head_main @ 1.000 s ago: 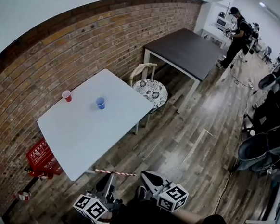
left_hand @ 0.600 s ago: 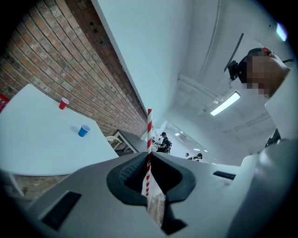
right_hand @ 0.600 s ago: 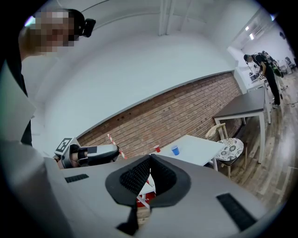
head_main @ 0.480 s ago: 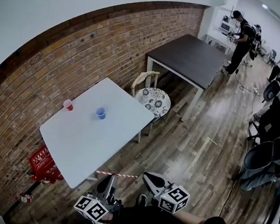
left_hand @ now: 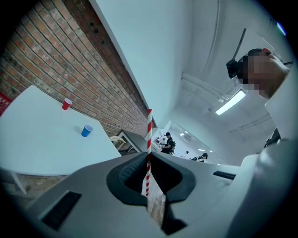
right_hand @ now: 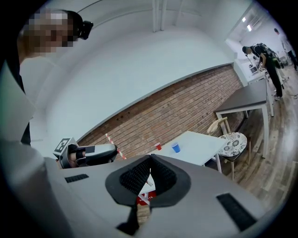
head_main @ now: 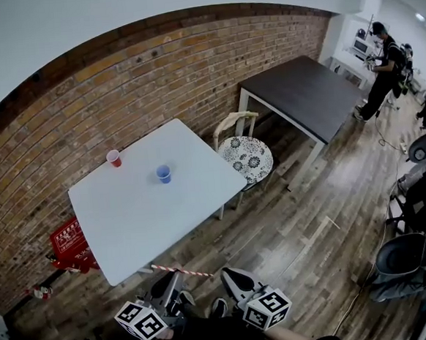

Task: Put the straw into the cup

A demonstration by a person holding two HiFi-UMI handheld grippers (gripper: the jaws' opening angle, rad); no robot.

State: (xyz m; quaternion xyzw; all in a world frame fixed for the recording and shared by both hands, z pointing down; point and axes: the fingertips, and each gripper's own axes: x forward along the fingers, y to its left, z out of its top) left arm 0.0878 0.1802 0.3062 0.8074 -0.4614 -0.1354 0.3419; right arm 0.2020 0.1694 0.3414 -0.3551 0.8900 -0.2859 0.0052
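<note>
L gripper (head_main: pixel 169 280): pressed shut on the straw (head_main: pixel 181 271), which is pinched between the jaw tips nearer one end than the other (in the left gripper view the red-and-white straw is seen standing up out of the closed jaws).
R gripper (head_main: pixel 229 273): jaws pressed together, nothing between them; held just beside the L one, both low at the bottom of the head view.
Straw pos.: off the tabletop, carried roughly level over the wood floor (head_main: pixel 291 233), just outside the near corner of the white table (head_main: pixel 129 223); not touching it.
Blue cup (head_main: pixel 163 174): upright, approx. mid-tabletop, a bit twd the brick-wall edge; well apart from the straw.
Red cup (head_main: pixel 114 158): upright, close to the wall-side edge, twd the left corner; apart from the blue cup.
Chair (head_main: pixel 246 155): patterned round seat, set at the table's right edge.
Dark table (head_main: pixel 302 92): further along the brick wall (head_main: pixel 153 67), beyond the chair.
Person (head_main: pixel 383 68): standing at the far end of the room, past the dark table.
</note>
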